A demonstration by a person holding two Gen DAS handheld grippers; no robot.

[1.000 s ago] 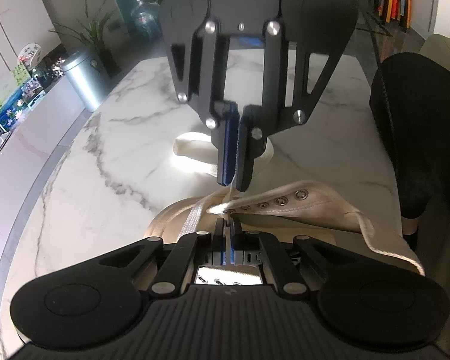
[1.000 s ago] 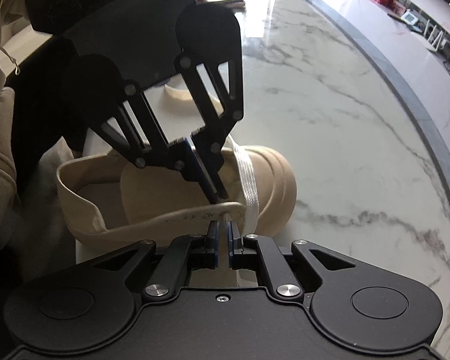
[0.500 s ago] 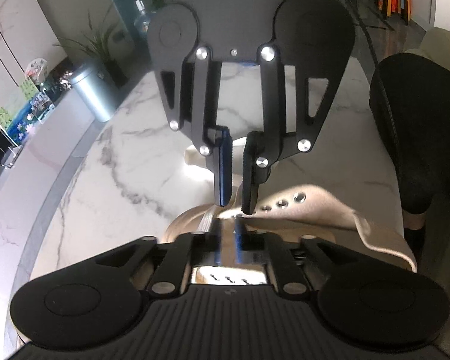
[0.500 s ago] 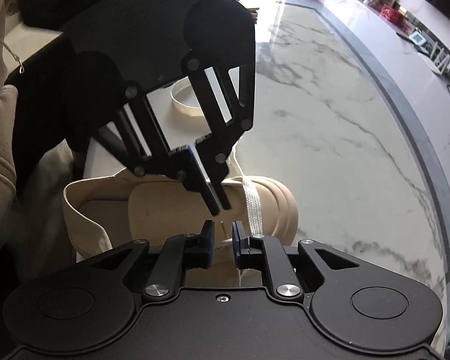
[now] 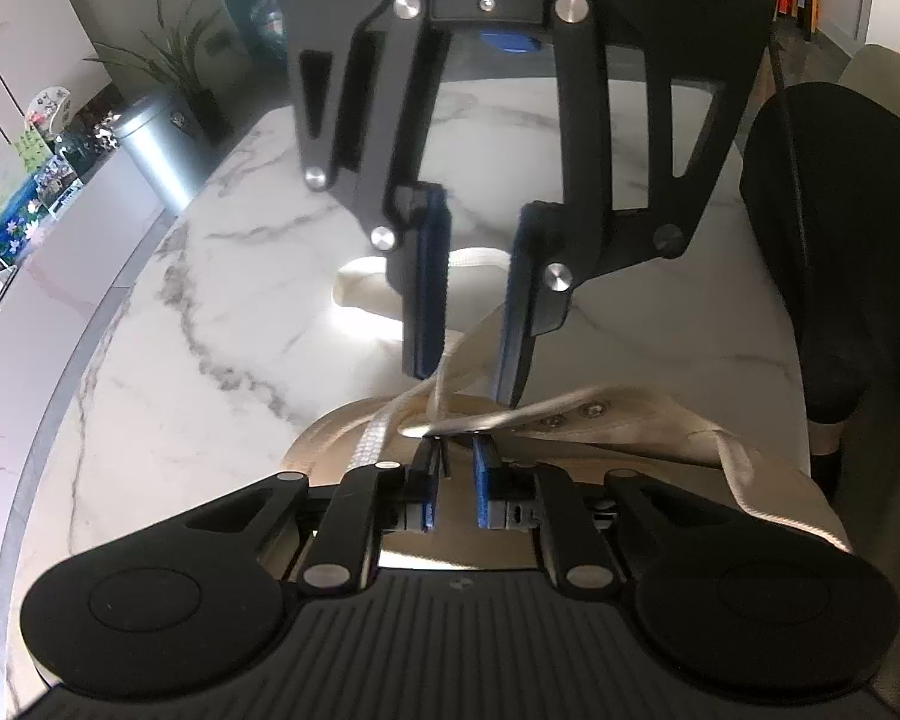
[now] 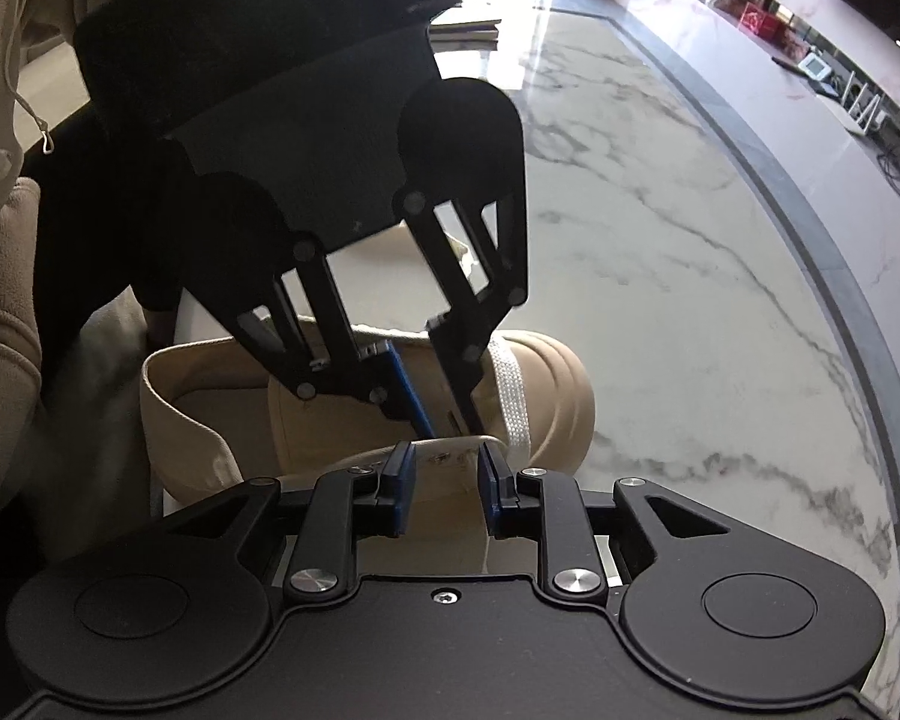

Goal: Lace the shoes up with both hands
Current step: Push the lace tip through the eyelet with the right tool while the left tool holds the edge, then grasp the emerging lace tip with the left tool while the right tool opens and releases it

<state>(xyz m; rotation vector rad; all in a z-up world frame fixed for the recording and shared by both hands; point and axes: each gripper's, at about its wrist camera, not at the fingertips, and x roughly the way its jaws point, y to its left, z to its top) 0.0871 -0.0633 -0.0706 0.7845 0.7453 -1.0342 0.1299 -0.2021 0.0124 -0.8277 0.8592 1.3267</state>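
Widened the right gripper's (image 5: 465, 384) jaws over the last second, from pressed together on the lace (image 5: 372, 438) to plainly spread, and have just been opening them further. Left one strand running loose between them, pressed by neither pad. Parted the left gripper's (image 5: 453, 450) jaws as well, though only narrowly, with what looks like the lace tip sitting in the gap; cannot tell whether either pad bears on it. Kept both grippers nose to nose, tips nearly touching, just above the front of the beige shoe (image 6: 546, 384) lying on the marble counter (image 5: 222, 312). Reads as a handover of the lace end beside the eyelets (image 5: 594, 410), caught midway, with no firm pinch showing on either side. Suggests little lacing done so far: only one white band crossing near the toe, the eyelets in sight apparently bare. Calls next for closing the left jaws on the tip before drawing anything through; otherwise risks letting it slip back.
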